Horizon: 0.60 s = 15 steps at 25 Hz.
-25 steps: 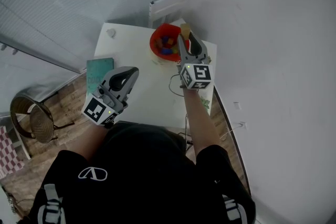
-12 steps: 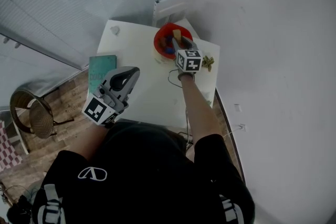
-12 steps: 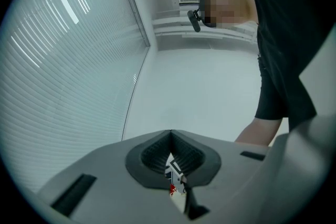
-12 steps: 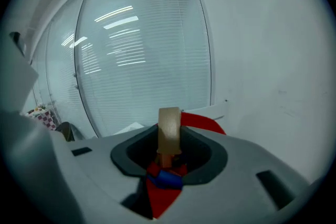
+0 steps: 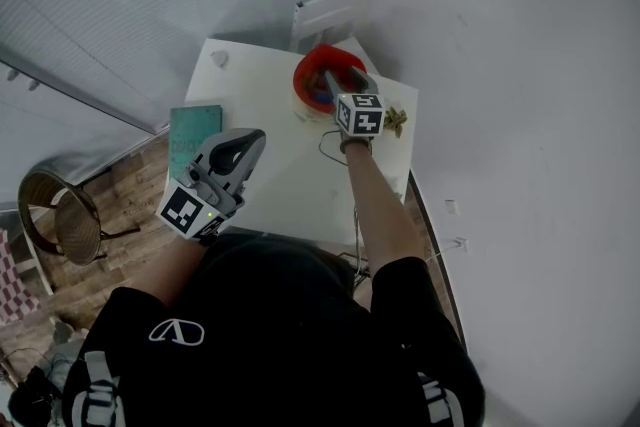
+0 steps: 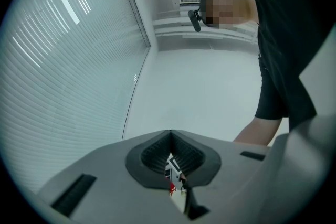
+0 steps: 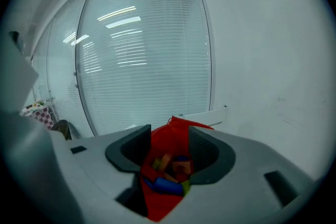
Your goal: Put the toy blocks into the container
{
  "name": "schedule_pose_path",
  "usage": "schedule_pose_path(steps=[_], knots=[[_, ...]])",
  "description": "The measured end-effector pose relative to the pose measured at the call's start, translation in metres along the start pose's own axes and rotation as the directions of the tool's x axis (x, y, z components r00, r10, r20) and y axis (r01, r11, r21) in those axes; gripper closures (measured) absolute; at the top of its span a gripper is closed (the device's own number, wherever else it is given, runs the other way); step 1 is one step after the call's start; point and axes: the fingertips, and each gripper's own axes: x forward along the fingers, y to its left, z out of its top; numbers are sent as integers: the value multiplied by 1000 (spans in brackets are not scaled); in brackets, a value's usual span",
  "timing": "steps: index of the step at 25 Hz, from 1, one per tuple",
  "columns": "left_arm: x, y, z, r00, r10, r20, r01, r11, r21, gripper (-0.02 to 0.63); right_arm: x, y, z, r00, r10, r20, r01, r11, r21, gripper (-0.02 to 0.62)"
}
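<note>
Right gripper view: 1 red container [image 7: 176, 131] on white surface [image 5: 270, 115], at least 4 blocks [image 7: 167, 186] inside. Right hand-held gripper [image 7: 169, 134] above it, jaws apart, just been opening, nothing gripped. Left hand-held gripper [image 6: 170, 136] closed, empty.

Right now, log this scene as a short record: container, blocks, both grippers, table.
container: red container on the far side of the white table
contents: several coloured toy blocks lie inside it
right gripper: over the container, jaws apart and just been opening, nothing between them
left gripper: jaws together, empty, at the table's near left part, apart from the container
also on table: teal flat item at the left edge
</note>
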Motion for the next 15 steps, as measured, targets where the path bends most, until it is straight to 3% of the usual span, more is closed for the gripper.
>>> schedule_pose_path(steps=[7,15], knots=[[5,-3,2,1000,-20,6,20,1000,-4,601,-53,16,68,981,17,193,-6,998,-57,390],[14,-9,4,998,-55,11,55,998,0,601,-162,50,142,899,74,431,-28,993,-114,423]])
